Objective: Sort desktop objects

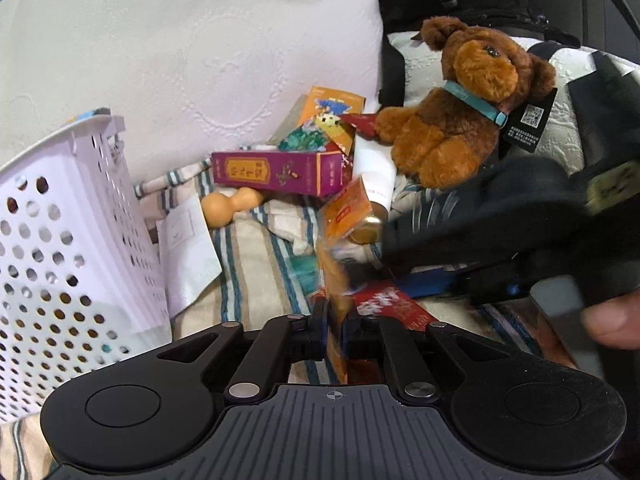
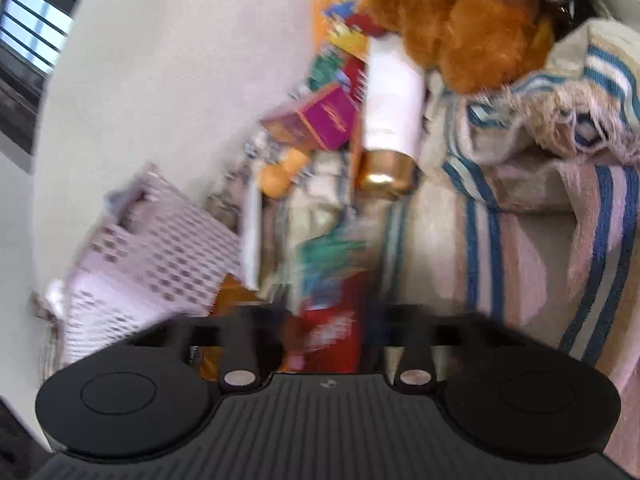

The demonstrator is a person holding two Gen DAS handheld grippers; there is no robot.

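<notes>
The left hand-held gripper (image 1: 334, 326) pinched an orange packet (image 1: 340, 280), jaws nearly closed. The right hand-held gripper (image 2: 326, 320) blurred; jaws read closed, a red packet (image 2: 328, 332) between them, grip unclear. At nine o'clock sat the white basket (image 1: 60, 220), contents mostly hidden.
</notes>
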